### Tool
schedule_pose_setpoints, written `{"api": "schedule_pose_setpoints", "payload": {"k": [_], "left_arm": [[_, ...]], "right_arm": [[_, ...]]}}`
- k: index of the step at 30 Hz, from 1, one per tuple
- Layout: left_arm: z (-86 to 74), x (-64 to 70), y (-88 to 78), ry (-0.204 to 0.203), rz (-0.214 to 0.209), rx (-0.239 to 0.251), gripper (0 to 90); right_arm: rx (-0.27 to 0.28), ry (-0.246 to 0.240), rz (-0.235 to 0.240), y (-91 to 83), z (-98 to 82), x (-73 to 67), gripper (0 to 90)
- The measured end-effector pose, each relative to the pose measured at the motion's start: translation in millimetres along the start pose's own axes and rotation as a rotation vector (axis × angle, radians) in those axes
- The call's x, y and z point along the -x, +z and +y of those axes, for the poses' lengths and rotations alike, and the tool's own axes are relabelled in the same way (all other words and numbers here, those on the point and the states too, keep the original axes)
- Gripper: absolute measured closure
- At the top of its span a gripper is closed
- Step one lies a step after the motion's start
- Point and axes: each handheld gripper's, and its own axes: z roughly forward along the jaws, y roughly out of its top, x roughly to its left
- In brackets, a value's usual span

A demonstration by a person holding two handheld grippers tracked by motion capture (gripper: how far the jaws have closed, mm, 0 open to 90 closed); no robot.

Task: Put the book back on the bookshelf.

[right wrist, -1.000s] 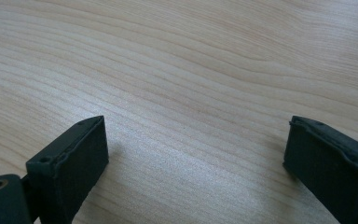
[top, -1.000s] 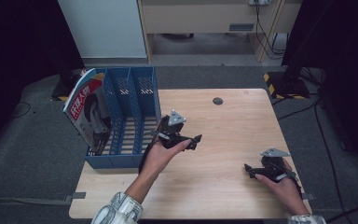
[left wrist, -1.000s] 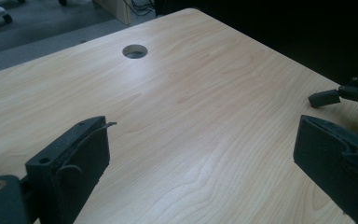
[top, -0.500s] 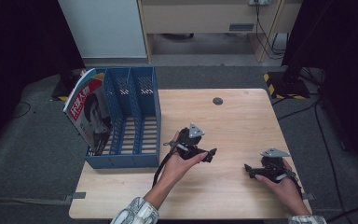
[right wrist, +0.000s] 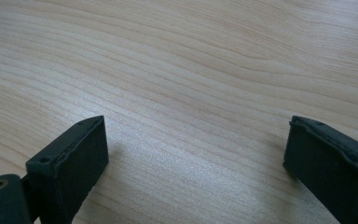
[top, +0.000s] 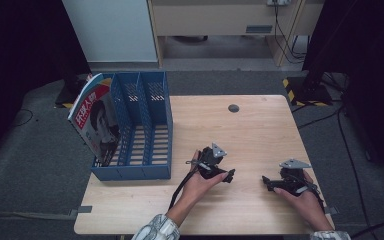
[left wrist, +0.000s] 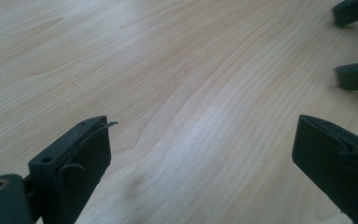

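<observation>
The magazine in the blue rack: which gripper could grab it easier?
Probably the left gripper. It sits nearer the magazine in the blue rack, jaws open. The right gripper rests farther off, near the table's right edge.

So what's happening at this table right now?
A person sits at a wooden table with a two-jaw gripper in each hand. The left gripper and the right gripper are both low over bare wood near the front edge, jaws open and holding nothing. At the table's left stands a blue file rack, with a magazine leaning in its leftmost slot. Neither gripper is near it.
</observation>
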Motion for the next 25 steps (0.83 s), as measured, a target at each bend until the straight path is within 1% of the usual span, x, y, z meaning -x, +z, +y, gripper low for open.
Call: {"api": "schedule_pose_setpoints", "payload": {"k": [1, 3, 4, 6, 8, 10, 11, 13, 14, 15, 16, 20, 25], "left_arm": [[-0.9, -1.1, 3.5, 0.0, 0.006, -0.012, 4.0], [-3.8, -3.4, 10.2, 0.018, 0.02, -0.037, 3.8], [-5.7, -4.9, 13.7, 0.012, 0.031, -0.048, 3.8], [-8.3, -7.5, 17.2, -0.001, 0.038, -0.052, 4.0], [-10.5, -10.1, 20.4, -0.008, 0.066, -0.053, 4.2], [-11.7, -12.2, 22.4, -0.017, 0.077, -0.06, 4.2], [-12.4, -13.4, 23.4, -0.023, 0.086, -0.063, 4.3], [-14.2, -15.6, 25.0, -0.021, 0.104, -0.072, 4.4], [-15.6, -17.1, 25.6, -0.029, 0.116, -0.078, 4.4], [-16.8, -18.2, 26.2, -0.04, 0.117, -0.076, 4.6], [-19.0, -20.2, 26.2, -0.054, 0.109, -0.066, 4.5], [-22.3, -24.4, 26.5, -0.047, 0.109, -0.045, 2.6], [-22.4, -24.7, 26.5, -0.049, 0.111, -0.046, 1.0]], "right_arm": [[0.0, 0.0, 0.0, 0.0, 0.0, 0.0, 6.6], [0.0, 0.0, 0.0, 0.0, 0.0, 0.0, 6.6], [0.0, -0.001, -0.001, 0.0, 0.0, 0.1, 6.6], [0.0, 0.0, 0.0, 0.0, 0.0, 0.0, 6.6], [0.0, 0.0, 0.0, 0.0, 0.0, 0.0, 6.5], [0.0, 0.0, 0.0, 0.0, 0.0, 0.0, 6.5], [0.0, 0.0, 0.001, 0.0, 0.0, 0.0, 6.5], [0.0, 0.0, 0.0, 0.0, 0.0, 0.0, 6.5], [0.0, 0.0, 0.0, 0.0, 0.0, 0.0, 6.5], [0.0, 0.0, 0.001, 0.0, 0.0, 0.0, 6.5], [0.0, 0.0, 0.001, 0.0, 0.0, 0.0, 6.4], [0.0, 0.0, 0.001, 0.1, 0.0, -0.1, 6.5], [0.001, 0.003, 0.0, 0.1, -0.1, -0.4, 6.3]]}}
